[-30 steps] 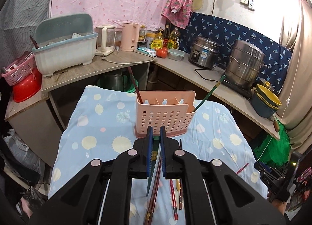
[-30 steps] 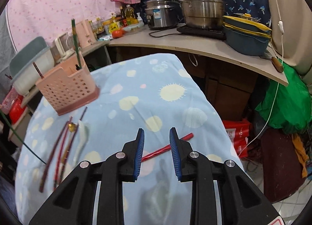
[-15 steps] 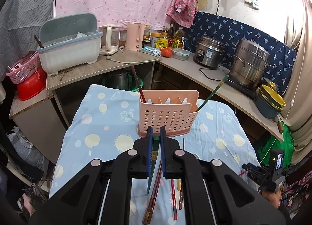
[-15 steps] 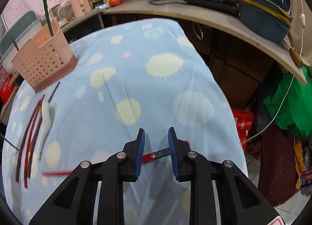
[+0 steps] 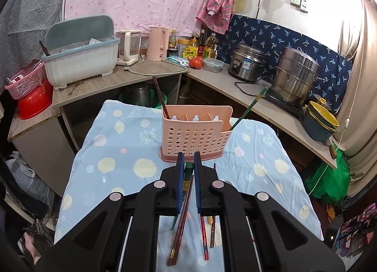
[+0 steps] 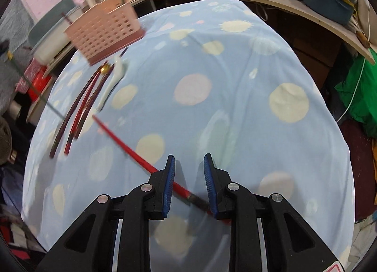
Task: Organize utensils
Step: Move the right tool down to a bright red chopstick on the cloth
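Note:
A pink perforated utensil basket (image 5: 195,140) stands on the blue-clothed table (image 5: 117,158), with a dark red chopstick (image 5: 160,95) and a green chopstick (image 5: 249,109) leaning out of it. My left gripper (image 5: 188,168) hovers just in front of the basket, shut on another green chopstick (image 5: 188,174). Under it lie several dark and red chopsticks (image 5: 181,224). My right gripper (image 6: 189,165) is low over the table's near end. Its jaws stand apart around a red chopstick (image 6: 132,151) that lies slantwise on the cloth. The basket (image 6: 103,33) and a white spoon (image 6: 115,76) show at the far left.
An L-shaped counter (image 5: 146,73) behind the table carries a dish rack (image 5: 80,59), kettles, bottles, a rice cooker (image 5: 247,62), a steel steamer pot (image 5: 297,76) and stacked bowls (image 5: 320,121). Green and red bags lie on the floor to the right.
My right gripper has dropped and tilted down over the red chopstick, which now lies slantwise between its fingers. The left gripper has stayed put with the green chopstick.

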